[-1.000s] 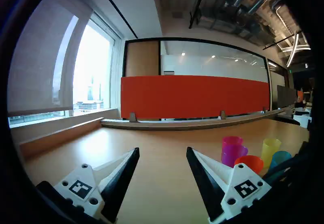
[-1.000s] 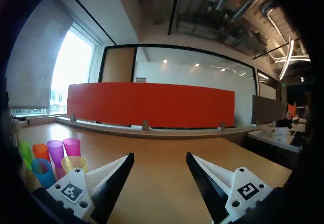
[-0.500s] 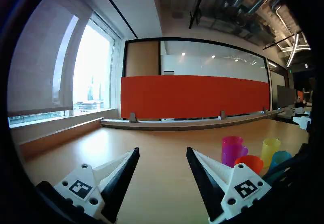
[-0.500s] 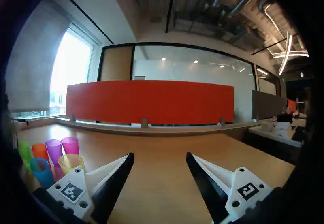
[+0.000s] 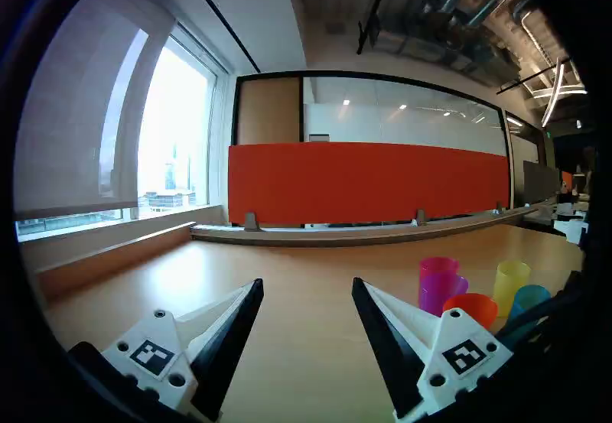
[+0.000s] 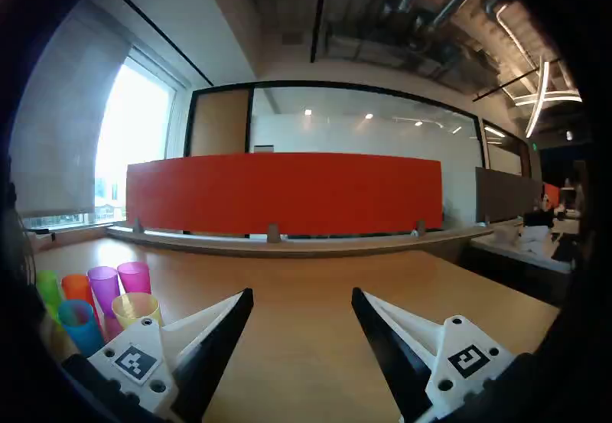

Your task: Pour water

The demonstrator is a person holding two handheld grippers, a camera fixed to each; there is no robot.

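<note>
Cups (image 5: 467, 289) right of left gripper (image 5: 306, 281); wide tabletop (image 5: 306, 258) ahead.

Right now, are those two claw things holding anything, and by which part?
Nothing is held. The left gripper and the right gripper are open above the table, with nothing between the jaws. The coloured cups stand off to one side.

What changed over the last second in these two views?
Only a small shift: the right tongs tilted slightly, so the room sits a little differently in the right gripper view. Nothing was grasped or released. The left tongs held steady, both stay open and empty, and the cups stand untouched on the table.
</note>
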